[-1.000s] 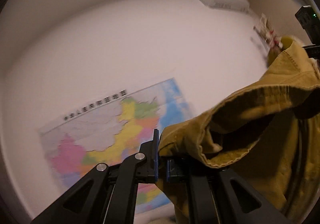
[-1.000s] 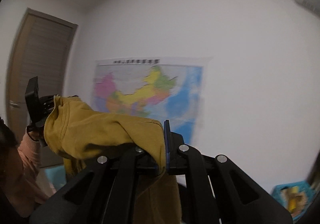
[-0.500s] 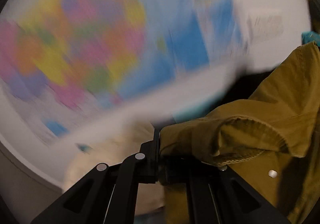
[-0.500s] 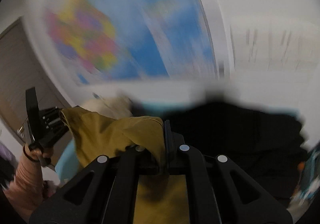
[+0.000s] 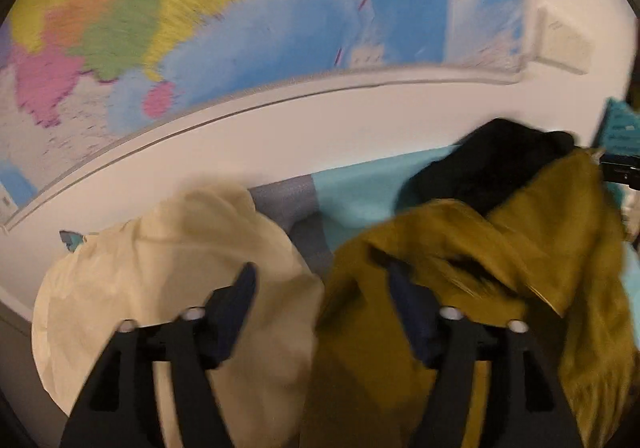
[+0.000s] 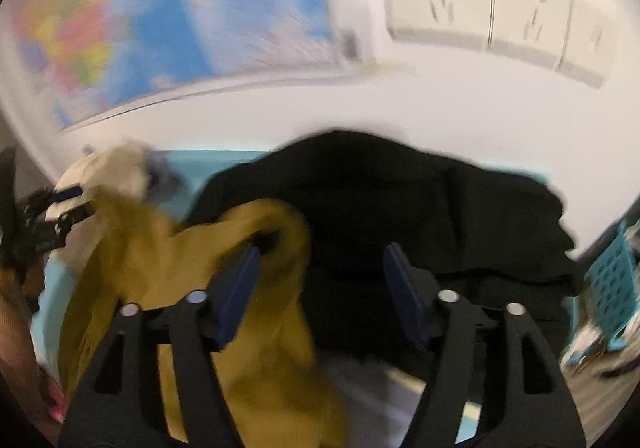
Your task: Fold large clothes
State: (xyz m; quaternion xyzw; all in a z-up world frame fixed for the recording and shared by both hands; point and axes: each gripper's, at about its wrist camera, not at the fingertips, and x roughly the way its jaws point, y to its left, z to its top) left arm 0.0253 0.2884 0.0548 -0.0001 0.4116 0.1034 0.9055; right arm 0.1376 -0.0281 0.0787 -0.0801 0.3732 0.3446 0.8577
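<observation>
Your left gripper (image 5: 320, 284) and right gripper (image 6: 320, 260) were both opening, pads clear of the mustard garment (image 5: 500, 256), which lay crumpled on the teal surface (image 5: 360, 187) before the black garment (image 6: 400, 207). Release step; next, regrasp and spread.

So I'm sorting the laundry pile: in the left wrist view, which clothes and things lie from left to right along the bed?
Cream garment → grey patch of bedding → mustard-yellow garment → teal basket at the right edge. The black garment lies behind the mustard one, so it overlaps in order.
</observation>
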